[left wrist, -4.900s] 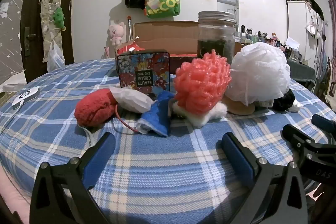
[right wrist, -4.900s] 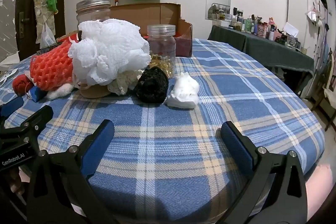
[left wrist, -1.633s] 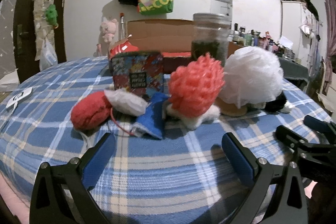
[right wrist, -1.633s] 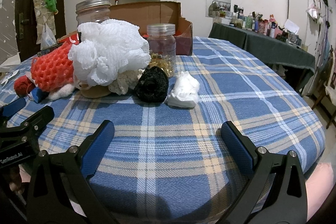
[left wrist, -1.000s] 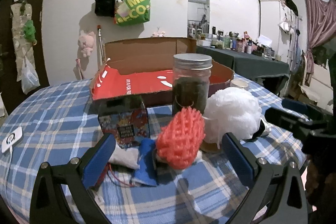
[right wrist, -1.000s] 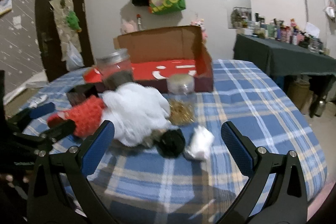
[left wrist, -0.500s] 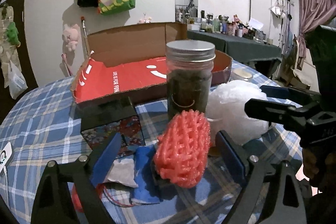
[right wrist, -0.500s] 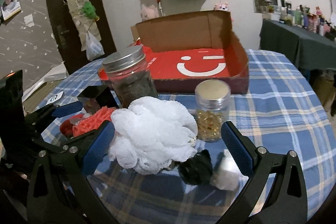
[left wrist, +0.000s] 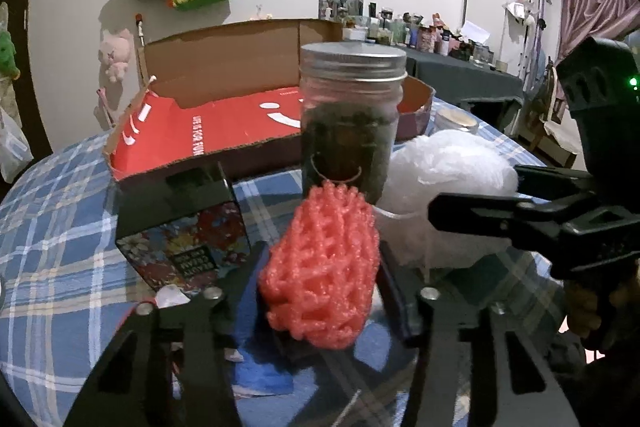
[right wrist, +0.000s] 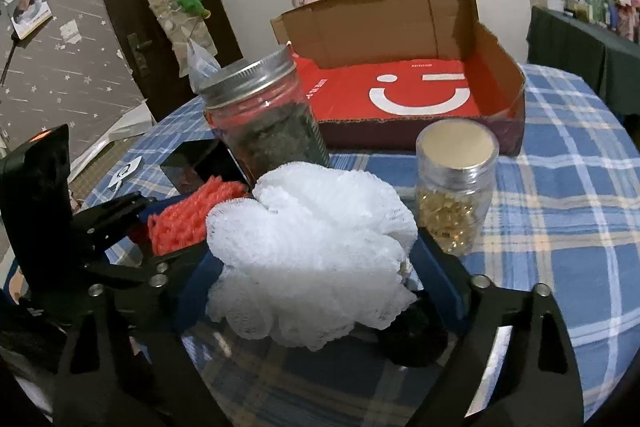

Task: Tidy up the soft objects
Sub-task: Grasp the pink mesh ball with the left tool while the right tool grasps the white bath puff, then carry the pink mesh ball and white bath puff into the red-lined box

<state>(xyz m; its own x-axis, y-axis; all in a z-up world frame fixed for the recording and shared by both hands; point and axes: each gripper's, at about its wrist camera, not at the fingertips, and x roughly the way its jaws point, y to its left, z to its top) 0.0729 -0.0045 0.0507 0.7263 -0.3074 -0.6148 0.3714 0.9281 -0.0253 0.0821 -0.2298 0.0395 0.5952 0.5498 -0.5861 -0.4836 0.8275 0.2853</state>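
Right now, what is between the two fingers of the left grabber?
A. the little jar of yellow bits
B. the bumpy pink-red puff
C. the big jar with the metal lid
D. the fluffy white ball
B: in the left wrist view the bumpy pink-red puff sits between the fingers of the left gripper, whose jaws are closing around it; the fluffy white ball lies off to the right.
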